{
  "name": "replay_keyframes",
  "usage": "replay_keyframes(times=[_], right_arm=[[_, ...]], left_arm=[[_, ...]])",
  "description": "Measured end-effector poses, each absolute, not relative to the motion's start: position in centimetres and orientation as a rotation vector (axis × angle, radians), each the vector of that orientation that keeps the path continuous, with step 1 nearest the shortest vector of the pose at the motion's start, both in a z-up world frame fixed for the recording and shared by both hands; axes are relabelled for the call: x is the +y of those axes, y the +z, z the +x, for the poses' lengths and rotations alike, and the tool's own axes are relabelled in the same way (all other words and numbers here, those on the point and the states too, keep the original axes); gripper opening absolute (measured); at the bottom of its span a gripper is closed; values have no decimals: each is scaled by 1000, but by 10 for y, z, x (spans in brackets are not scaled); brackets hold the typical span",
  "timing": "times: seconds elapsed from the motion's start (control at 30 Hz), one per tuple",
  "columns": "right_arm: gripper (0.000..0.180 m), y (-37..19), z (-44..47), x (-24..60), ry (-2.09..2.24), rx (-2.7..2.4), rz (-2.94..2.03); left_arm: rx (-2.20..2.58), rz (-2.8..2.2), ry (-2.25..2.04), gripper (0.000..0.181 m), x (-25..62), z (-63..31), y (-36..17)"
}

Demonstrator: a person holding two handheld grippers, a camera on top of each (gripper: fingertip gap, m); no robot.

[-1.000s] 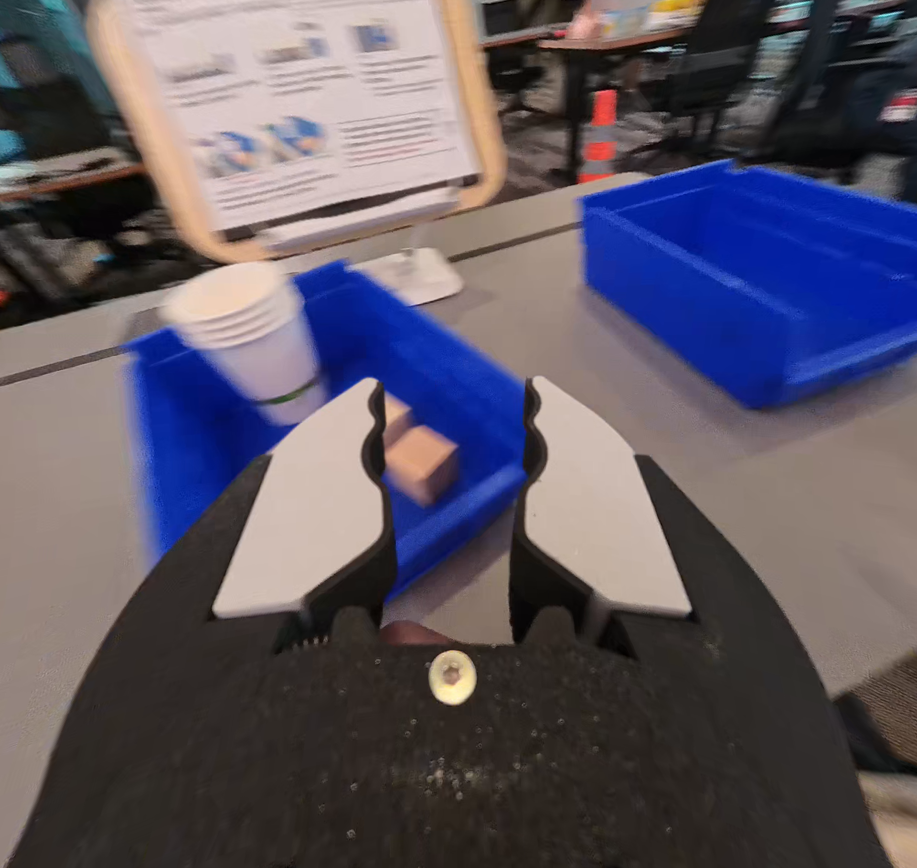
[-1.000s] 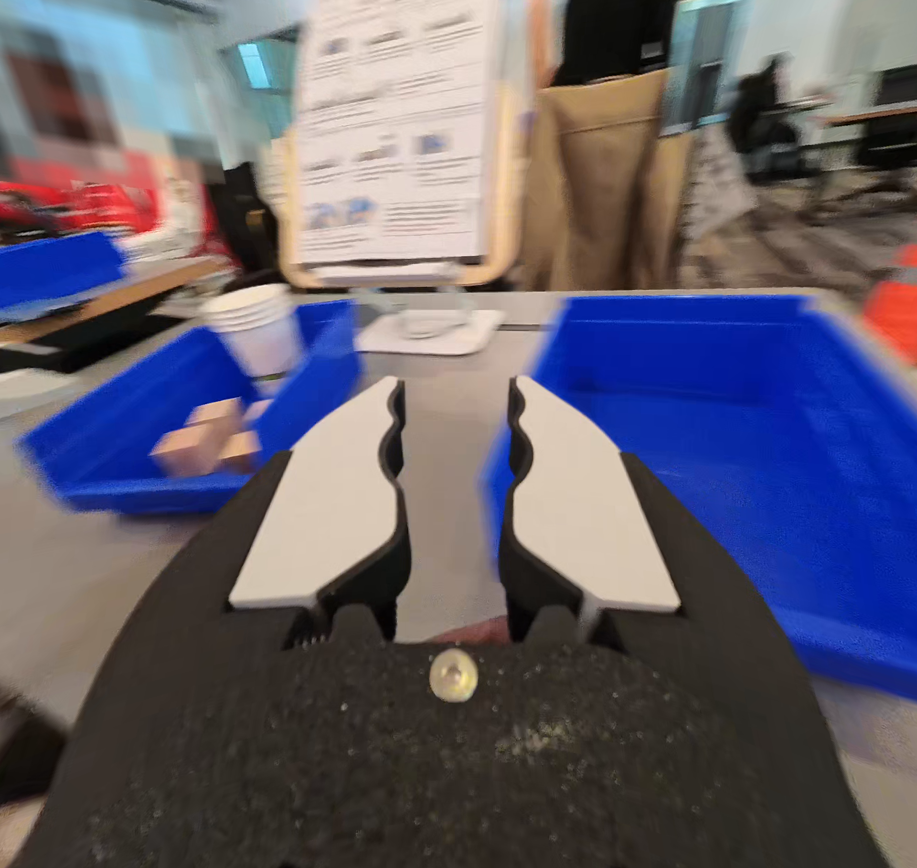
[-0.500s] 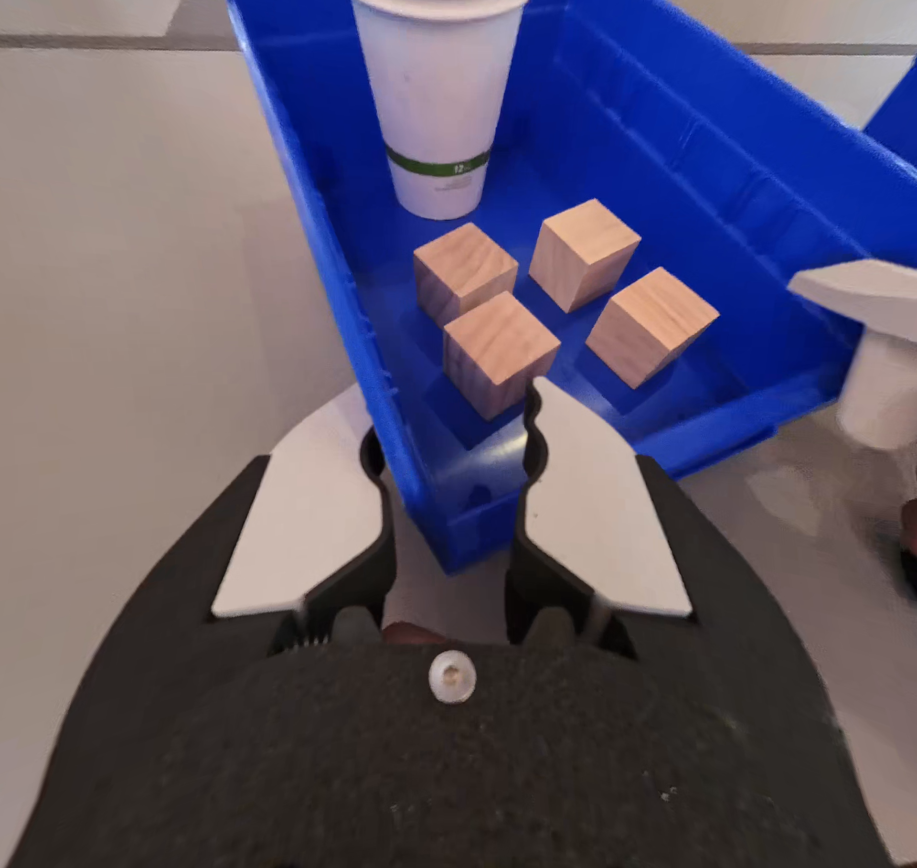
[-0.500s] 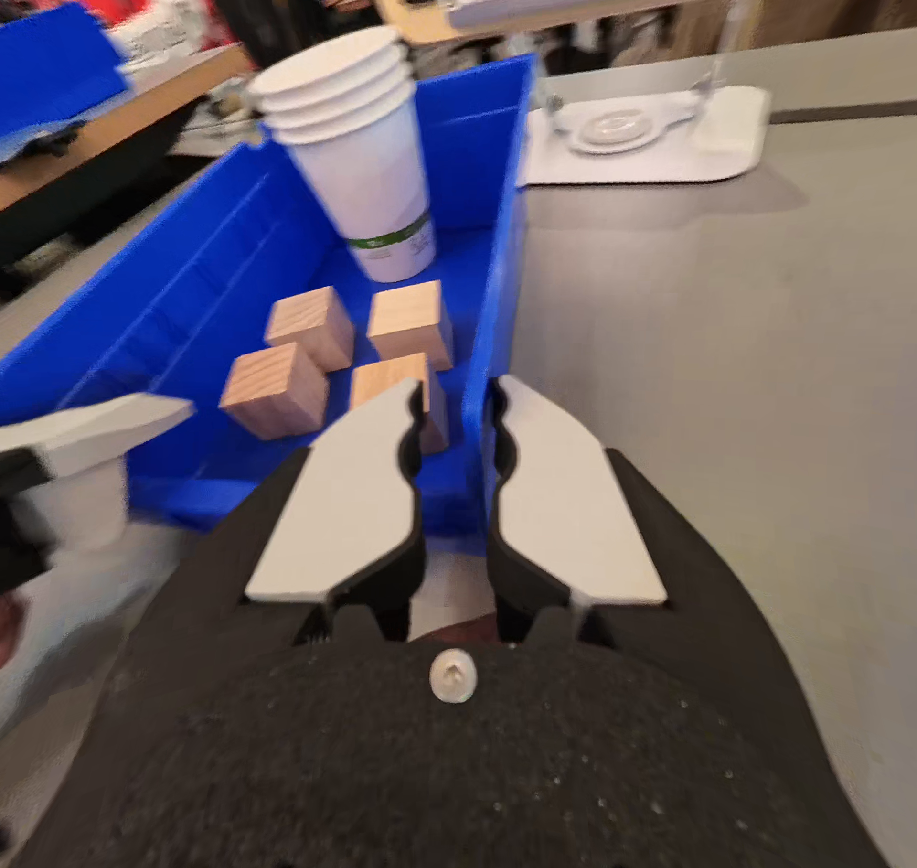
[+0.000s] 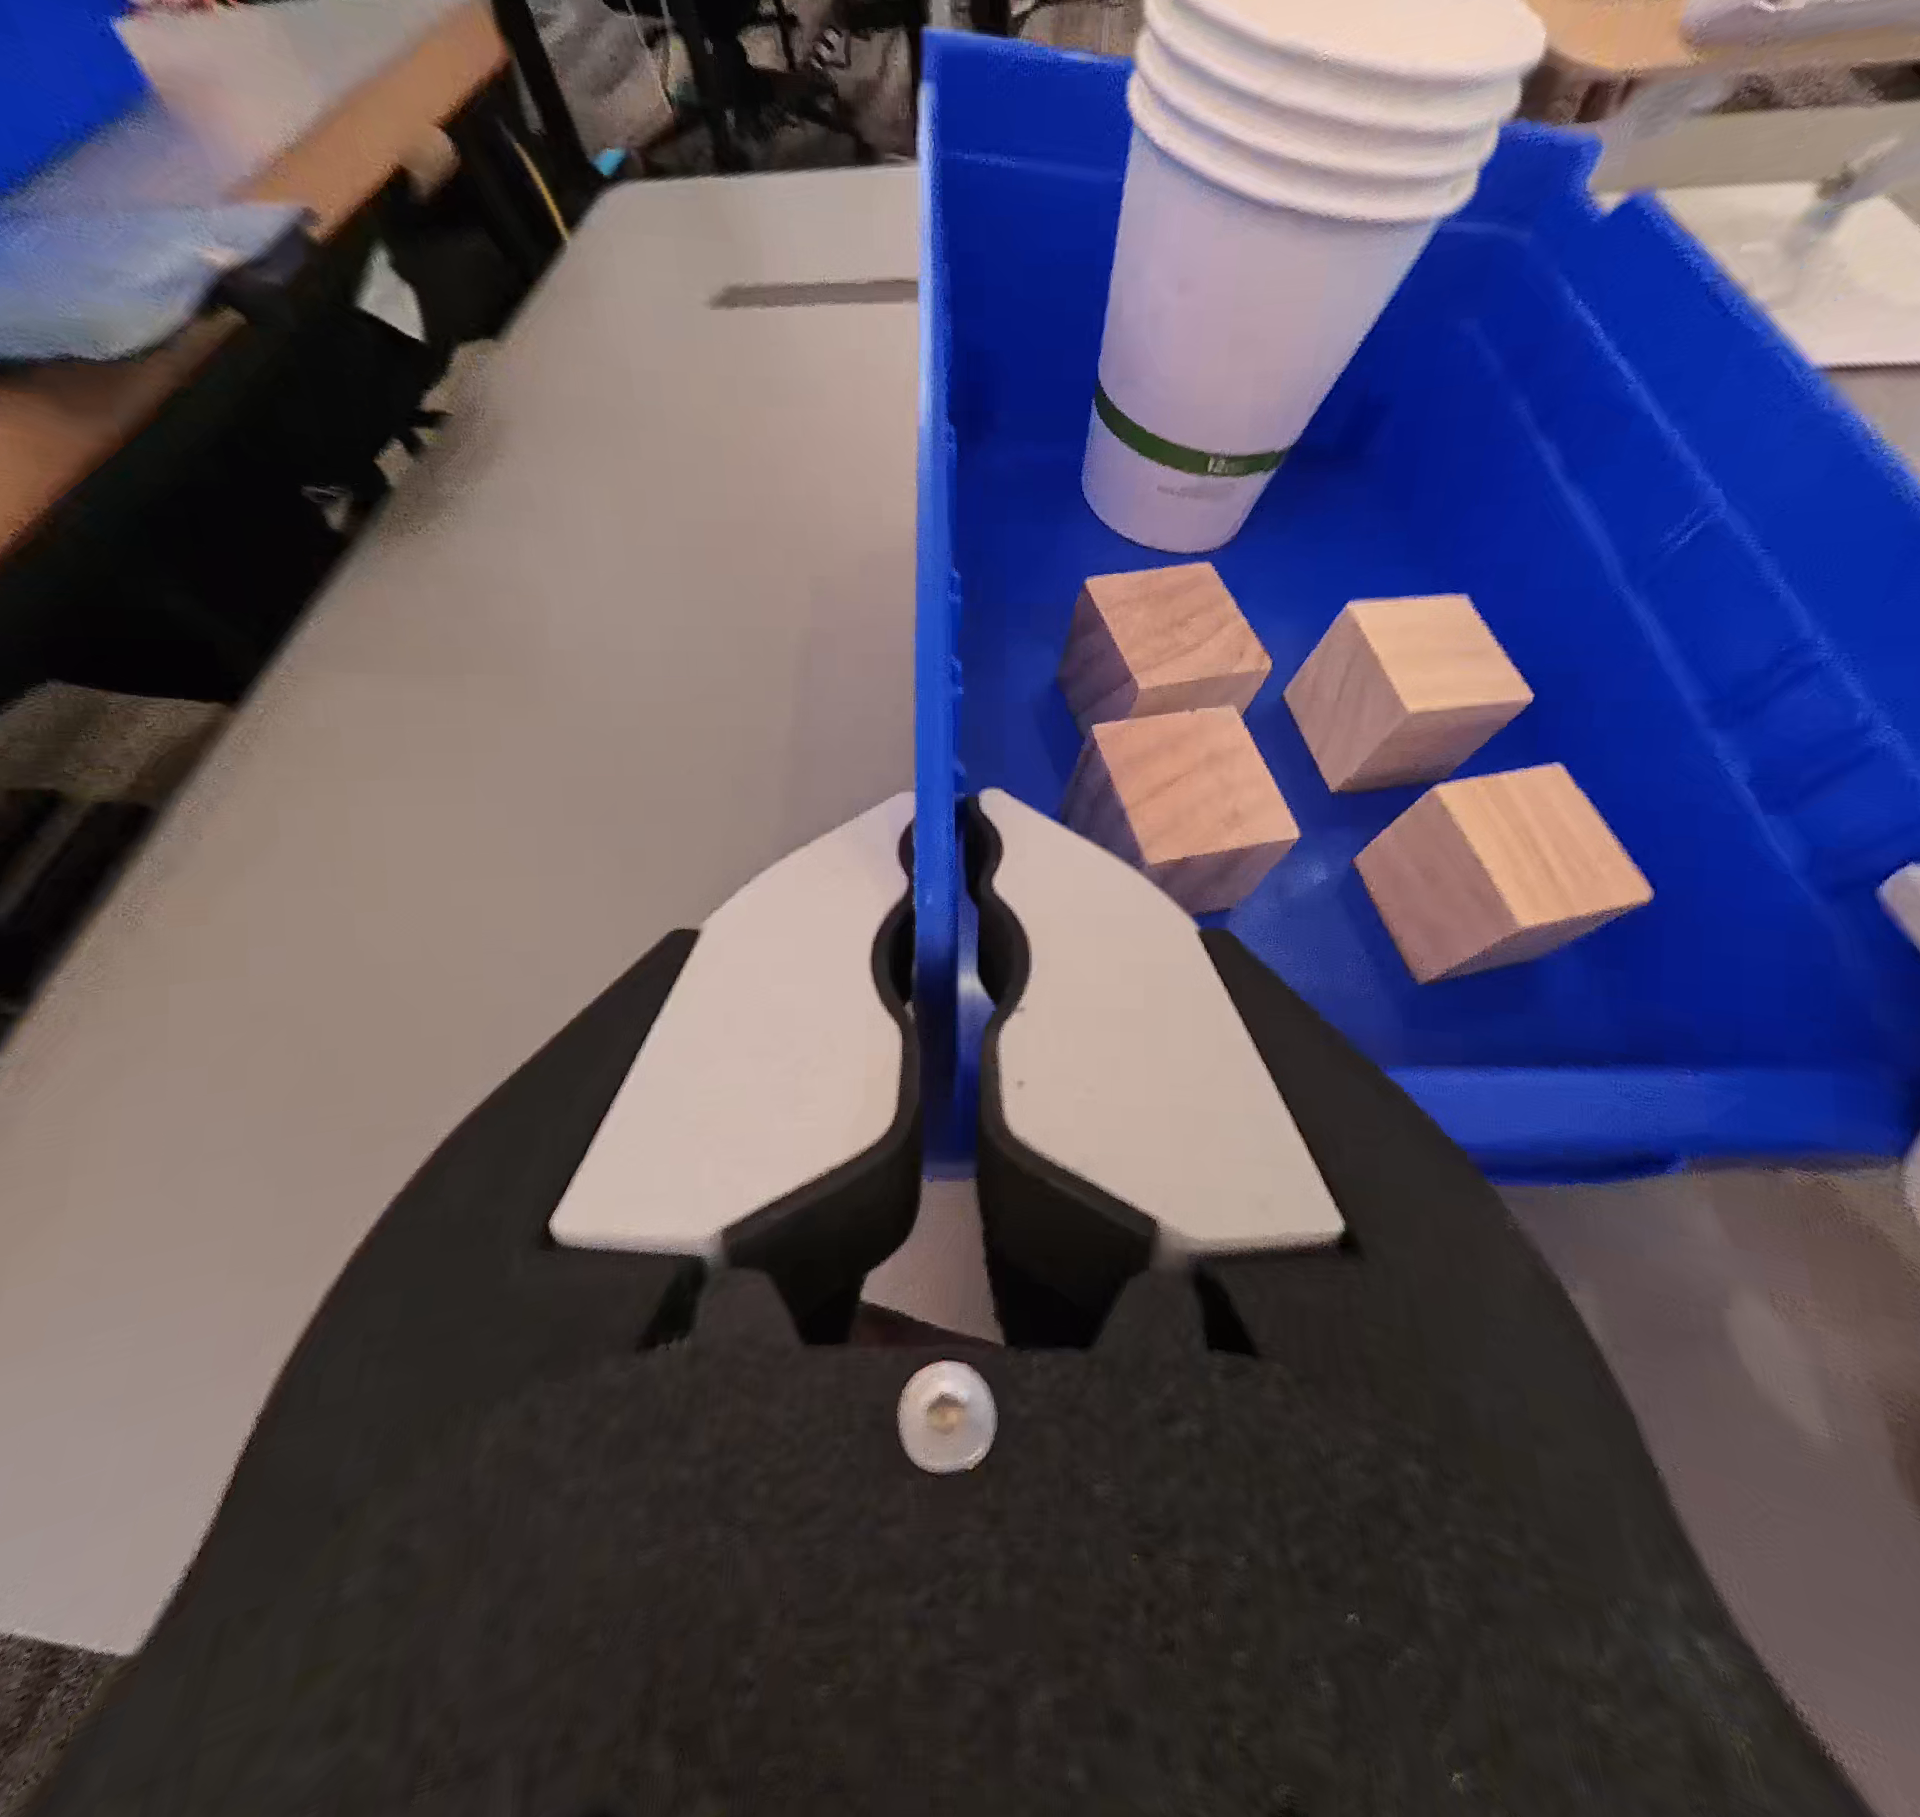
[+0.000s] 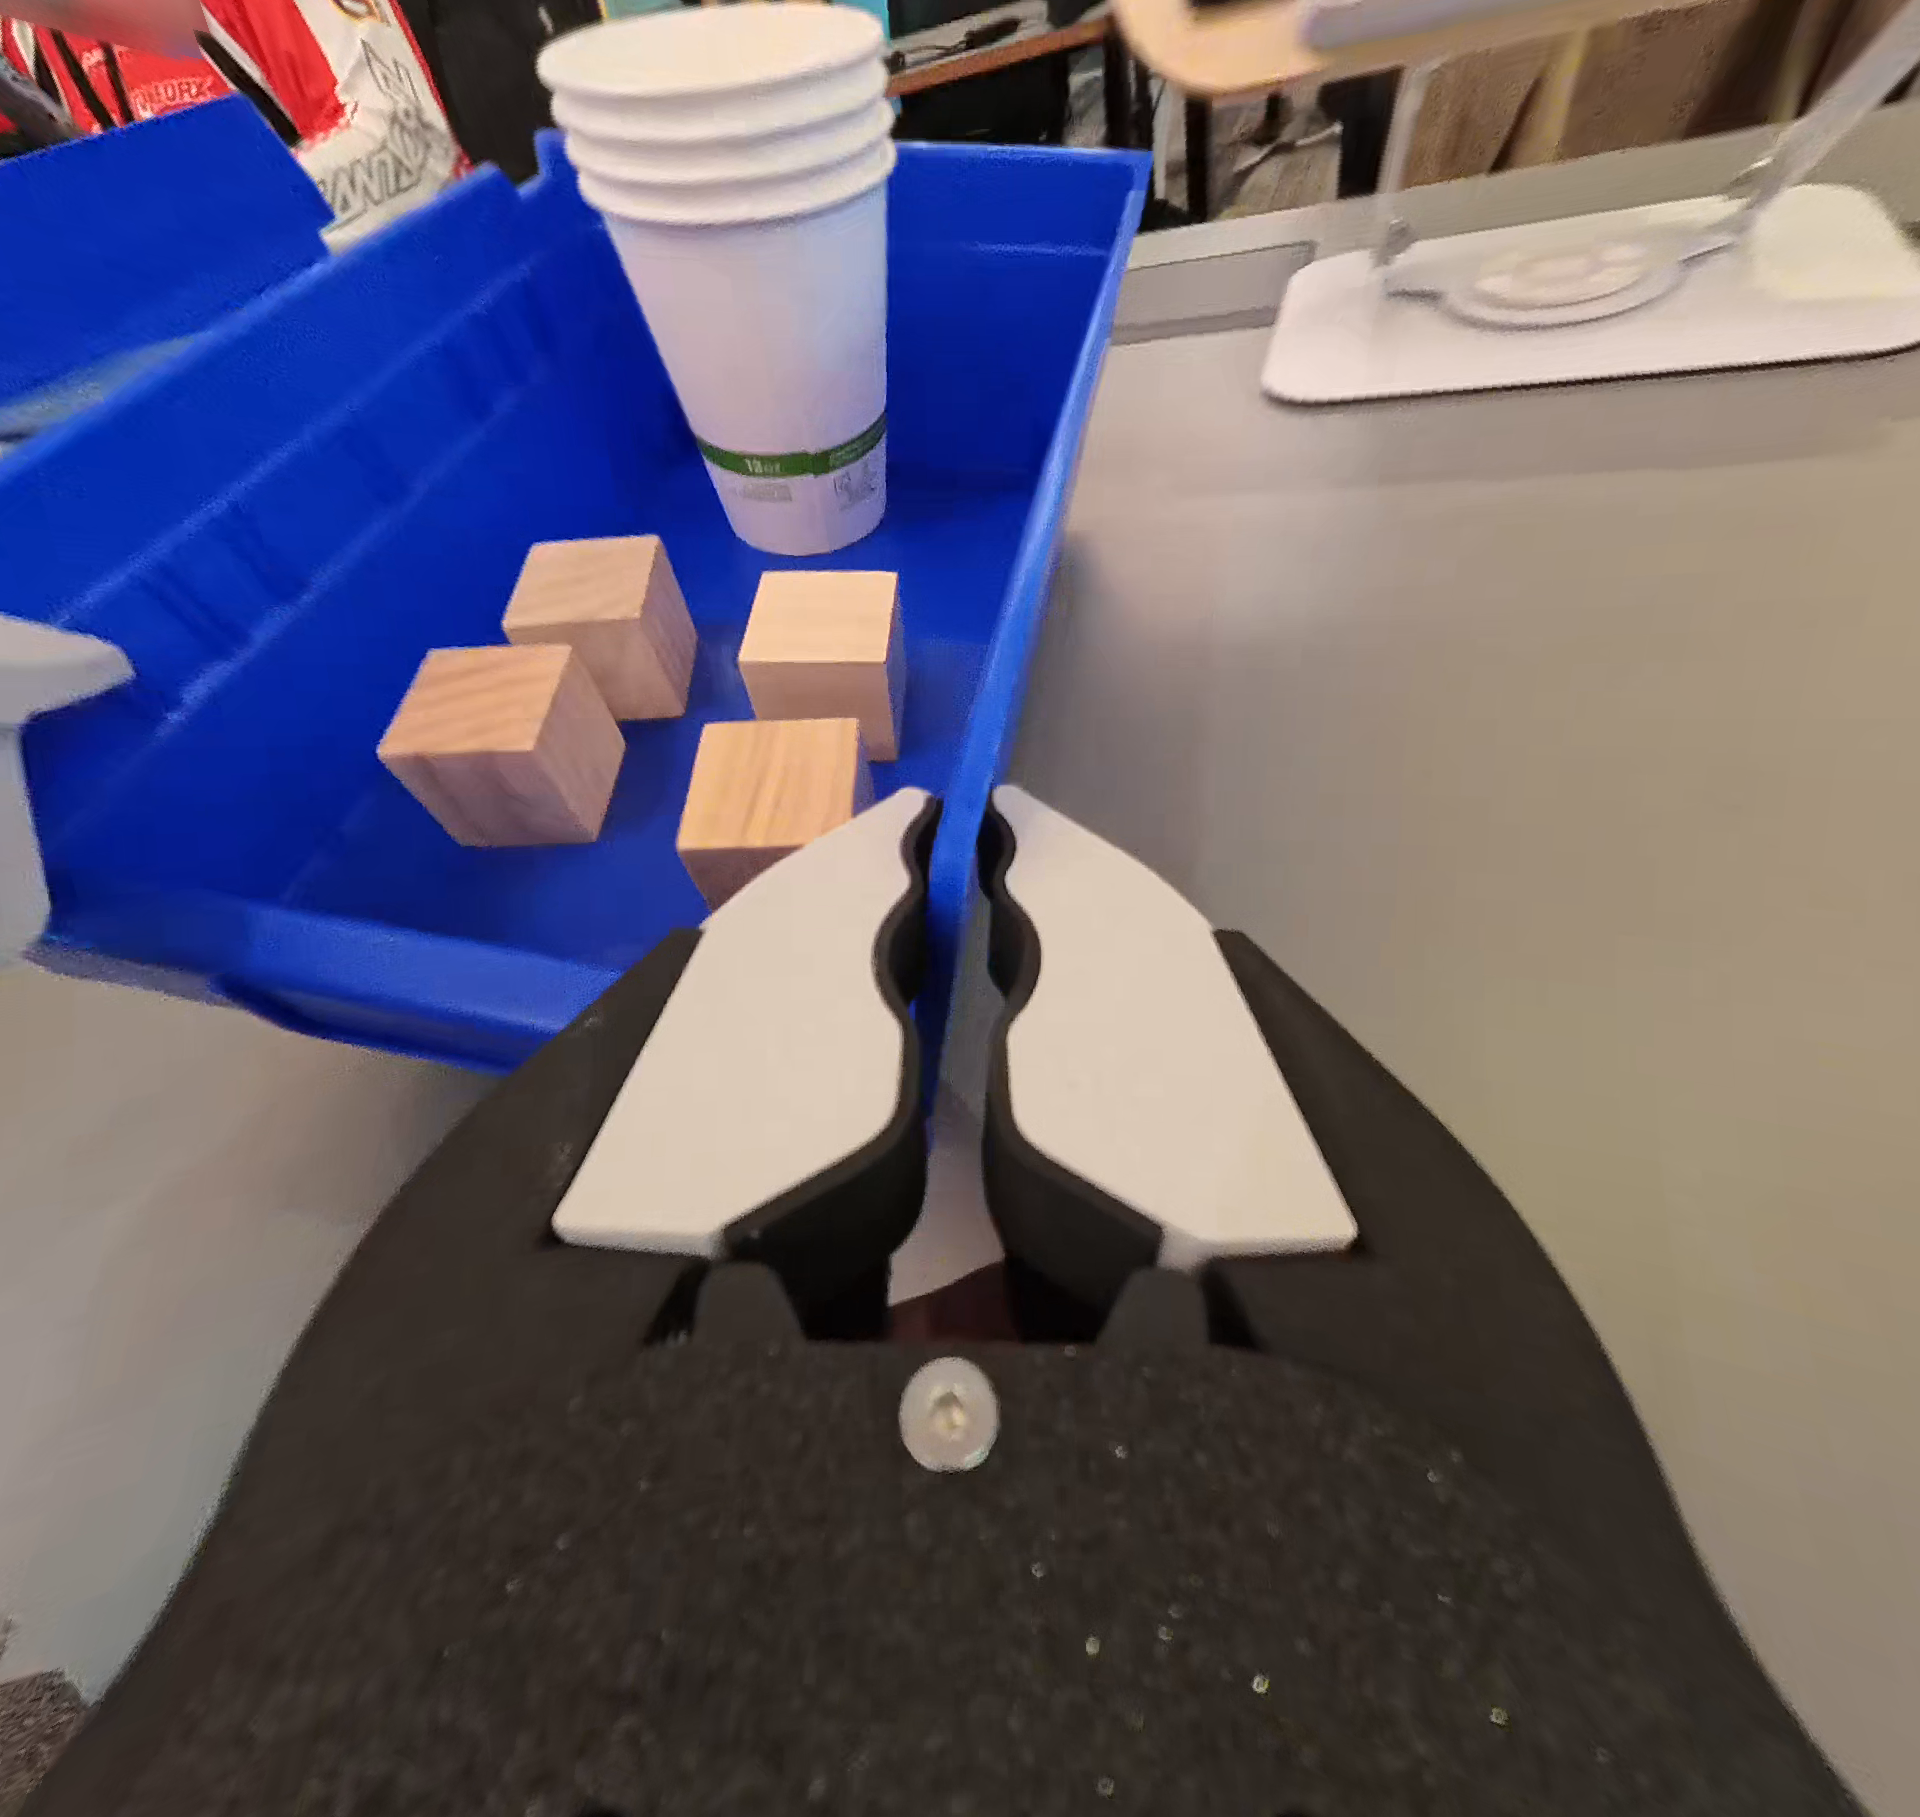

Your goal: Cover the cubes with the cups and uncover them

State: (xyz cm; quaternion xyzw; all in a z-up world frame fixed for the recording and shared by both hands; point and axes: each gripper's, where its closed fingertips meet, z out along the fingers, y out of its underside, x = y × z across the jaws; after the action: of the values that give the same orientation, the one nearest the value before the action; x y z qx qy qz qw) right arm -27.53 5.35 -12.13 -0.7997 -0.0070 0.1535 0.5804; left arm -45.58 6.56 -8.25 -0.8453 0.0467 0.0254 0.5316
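Note:
A blue bin [image 5: 935, 417] on the grey table holds a stack of white paper cups [image 5: 1278, 240] standing upright and several wooden cubes [image 5: 1184, 801] lying loose in front of it. My left gripper [image 5: 940, 817] is shut on the bin's left wall near its front corner. In the right wrist view the same bin [image 6: 1049, 520], cup stack [image 6: 748, 292] and cubes [image 6: 504, 739] show. My right gripper [image 6: 961, 806] is shut on the bin's right wall near its front corner. A bit of the left gripper shows at the left edge of that view [image 6: 42, 676].
A document stand with a white base [image 6: 1590, 302] stands on the grey table [image 6: 1455, 728] behind and to the right of the bin. Another table [image 5: 260, 105] stands beyond the table's left edge. The floor shows at the near corner [image 5: 42, 1705].
Both grippers went from open to shut, each on one side wall of the blue bin. Both views swung down and closer to the bin.

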Motion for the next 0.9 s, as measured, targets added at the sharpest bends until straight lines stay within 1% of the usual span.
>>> replay_keyframes(times=[0.1,0.3,0.4,0.57,0.6,0.63,0.67,0.7,0.73,0.8,0.9], right_arm=[[6,-123,-319,61,378,9,-1895],[8,-123,-382,73,301,-44,-1922],[12,-122,-398,75,284,-78,-1896],[20,-120,-403,73,373,-182,-1871],[24,-115,-402,71,382,-224,-1839],[36,-110,-398,67,378,-259,-1807],[45,-107,-392,60,378,-293,-1793],[49,-104,-384,52,396,-326,-1782],[50,-101,-376,40,437,-371,-1767],[48,-96,-354,11,527,-500,-1738],[44,-85,-285,-14,542,-554,-1704]], left_arm=[[91,-2035,72,4,77,-499,-80],[9,-2068,-20,5,98,-567,-108],[-7,-2078,-89,5,106,-583,-122],[-31,-2028,-145,6,110,-586,-122],[-43,-2024,-134,8,111,-587,-121],[-69,-2013,-95,18,111,-590,-119],[-86,-1997,-49,32,109,-594,-115],[-109,-1976,-7,36,103,-597,-106],[-136,-1942,20,36,94,-598,-95],[-143,-1865,20,39,73,-586,-65],[-20,-1821,-84,46,42,-524,-36]])
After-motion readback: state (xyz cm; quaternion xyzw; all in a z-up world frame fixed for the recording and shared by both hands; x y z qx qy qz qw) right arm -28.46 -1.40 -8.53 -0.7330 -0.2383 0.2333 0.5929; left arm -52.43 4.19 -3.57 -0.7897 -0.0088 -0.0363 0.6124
